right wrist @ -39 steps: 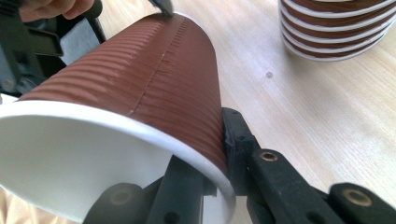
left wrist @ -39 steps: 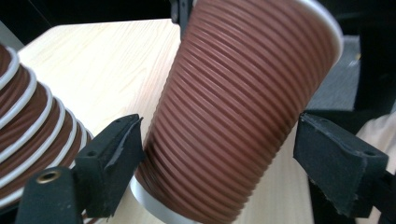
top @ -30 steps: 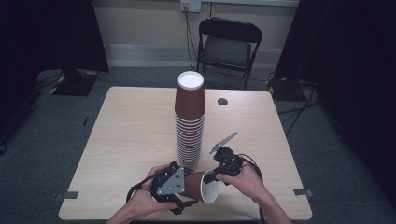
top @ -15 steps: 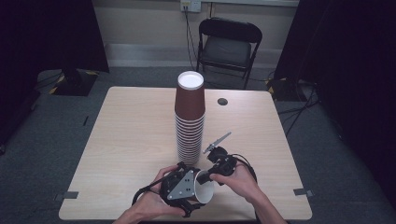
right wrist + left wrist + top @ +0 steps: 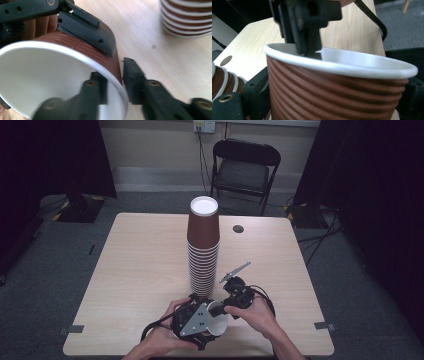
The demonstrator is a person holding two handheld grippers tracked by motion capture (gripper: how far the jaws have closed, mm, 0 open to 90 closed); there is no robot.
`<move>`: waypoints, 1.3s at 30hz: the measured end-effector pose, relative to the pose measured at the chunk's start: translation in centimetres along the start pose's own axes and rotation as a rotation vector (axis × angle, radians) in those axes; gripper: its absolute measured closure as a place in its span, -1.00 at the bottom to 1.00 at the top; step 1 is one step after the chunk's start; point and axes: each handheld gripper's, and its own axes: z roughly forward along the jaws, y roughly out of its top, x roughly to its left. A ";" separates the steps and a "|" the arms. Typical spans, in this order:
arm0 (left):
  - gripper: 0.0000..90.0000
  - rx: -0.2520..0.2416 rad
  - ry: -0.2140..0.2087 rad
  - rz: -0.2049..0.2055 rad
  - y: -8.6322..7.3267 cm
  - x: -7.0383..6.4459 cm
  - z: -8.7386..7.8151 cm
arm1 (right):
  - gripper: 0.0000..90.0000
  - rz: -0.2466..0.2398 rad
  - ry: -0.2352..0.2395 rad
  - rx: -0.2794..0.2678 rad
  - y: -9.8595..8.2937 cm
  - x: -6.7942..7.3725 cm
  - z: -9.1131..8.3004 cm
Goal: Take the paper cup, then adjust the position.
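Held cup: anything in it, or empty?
Empty as far as shown. The cup shows a bare white inside; the right gripper straddles its rim while the left gripper clamps its wall.

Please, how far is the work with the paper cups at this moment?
Done: a tall cup stack stands mid-table. In hand: the left gripper clamps a loose cup around its ribbed body, while the right gripper straddles its rim, one jaw inside, one outside. Left, as I judge: placing this cup onto the stack.
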 end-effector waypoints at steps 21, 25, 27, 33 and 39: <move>-0.79 -0.132 0.003 -0.260 -1.9 1.7 -2.3 | 0.02 0.017 -0.040 -0.307 -1.6 -0.8 -3.6; -0.79 -0.164 0.024 -0.297 -2.1 1.8 -3.3 | -0.02 0.017 -0.052 -0.406 -2.1 -1.1 -4.8; -0.79 -0.173 0.027 -0.317 -2.2 2.1 -3.8 | -0.06 0.021 -0.060 -0.436 -2.4 -1.4 -5.3; -0.80 -0.198 0.047 -0.393 -2.5 2.9 -5.1 | -0.17 0.006 -0.145 -0.502 -3.2 -2.2 -6.0; -0.80 -0.218 0.059 -0.420 -2.5 3.2 -5.9 | -0.20 -0.010 -0.175 -0.528 -3.6 -2.6 -6.2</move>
